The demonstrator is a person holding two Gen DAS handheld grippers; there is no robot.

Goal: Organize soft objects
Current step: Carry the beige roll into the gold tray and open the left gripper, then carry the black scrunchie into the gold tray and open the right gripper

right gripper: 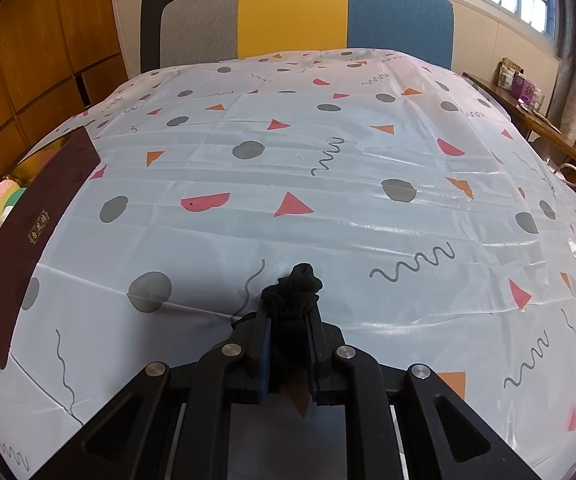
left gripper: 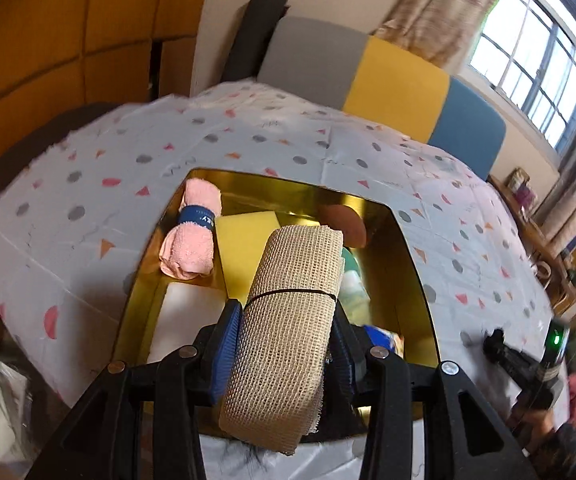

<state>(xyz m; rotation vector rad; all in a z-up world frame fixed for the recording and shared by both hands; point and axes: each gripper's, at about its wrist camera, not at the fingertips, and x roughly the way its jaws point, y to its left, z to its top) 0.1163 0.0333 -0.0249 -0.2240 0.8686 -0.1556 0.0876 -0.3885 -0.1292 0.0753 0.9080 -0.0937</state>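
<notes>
Left wrist view: the left gripper [left gripper: 283,344] is clamped on a roll of beige mesh fabric [left gripper: 288,312], its blue pads pressing the roll's flanks below the thin black band tied round the middle. The roll hangs over the near end of a gold-lined box [left gripper: 412,248] standing on the patterned tablecloth [left gripper: 87,184]. Inside the box, at about ten o'clock from the roll, lies a pink rolled towel [left gripper: 191,232] with a blue band; a yellow sponge [left gripper: 243,240] sits just beside it, a white block [left gripper: 187,320] at eight o'clock, and something pale green at two o'clock (mostly hidden behind the roll). The other tool shows at four o'clock, near the frame edge.

The mesh looks light, springy and open-weave; it probably dents rather than slips, and the band keeps it from unrolling. A hold across the middle near that band seems soundest, since the loose frayed end at the bottom could snag.

Right wrist view: the right gripper [right gripper: 288,320] has its jaws nearly together, pinching a small black knotted fabric bundle [right gripper: 294,286], whose knot pokes out past the fingertips over the tablecloth. The box's dark red outer wall [right gripper: 27,216] lies at nine o'clock, well apart. The bundle is likely limp and very light (possibly a sock; I cannot tell), so a pinch through the knot should hold best.
</notes>
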